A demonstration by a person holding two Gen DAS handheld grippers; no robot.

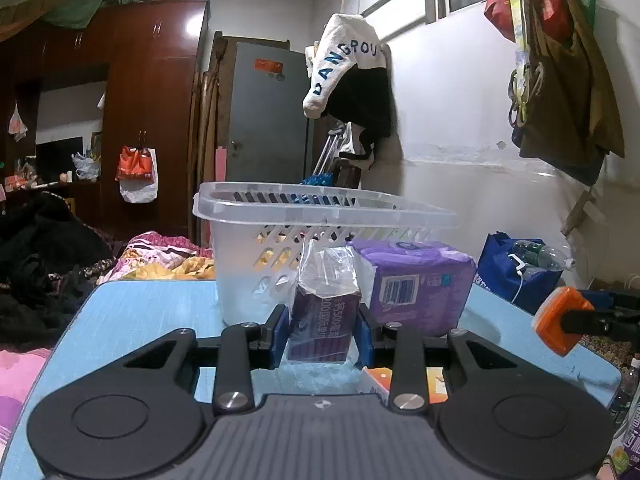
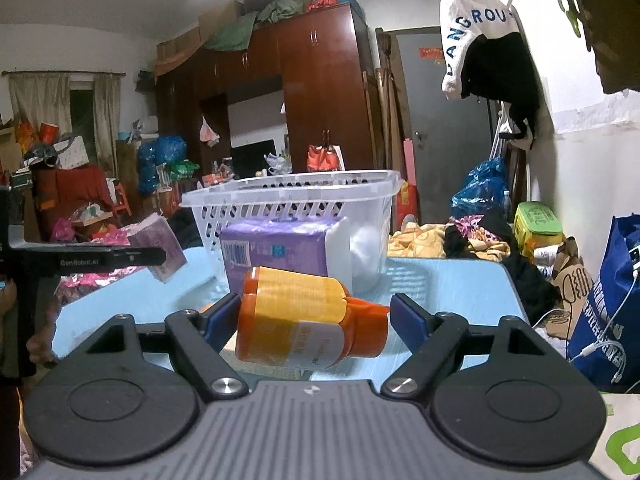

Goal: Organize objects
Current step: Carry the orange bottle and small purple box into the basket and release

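My left gripper (image 1: pixel 323 330) is shut on a purple box in clear wrap (image 1: pixel 323 320), held above the blue table (image 1: pixel 140 312). My right gripper (image 2: pixel 312 320) is shut on an orange and yellow twin bottle pack (image 2: pixel 304 320), held sideways; the pack also shows at the right of the left wrist view (image 1: pixel 558 326). A clear plastic basket (image 1: pixel 280 216) stands on the table just ahead, also in the right wrist view (image 2: pixel 288 196). A purple tissue pack (image 1: pixel 416 280) sits against the basket, also in the right wrist view (image 2: pixel 280 250). The left gripper with its box shows at the left of the right wrist view (image 2: pixel 160 254).
An orange and white carton (image 1: pixel 380 384) lies on the table under my left gripper. A blue bag (image 1: pixel 512 272) with bottles stands right of the table. Bedding and clothes (image 1: pixel 160 256) lie behind the table. Clothes hang on the wall (image 1: pixel 352 80).
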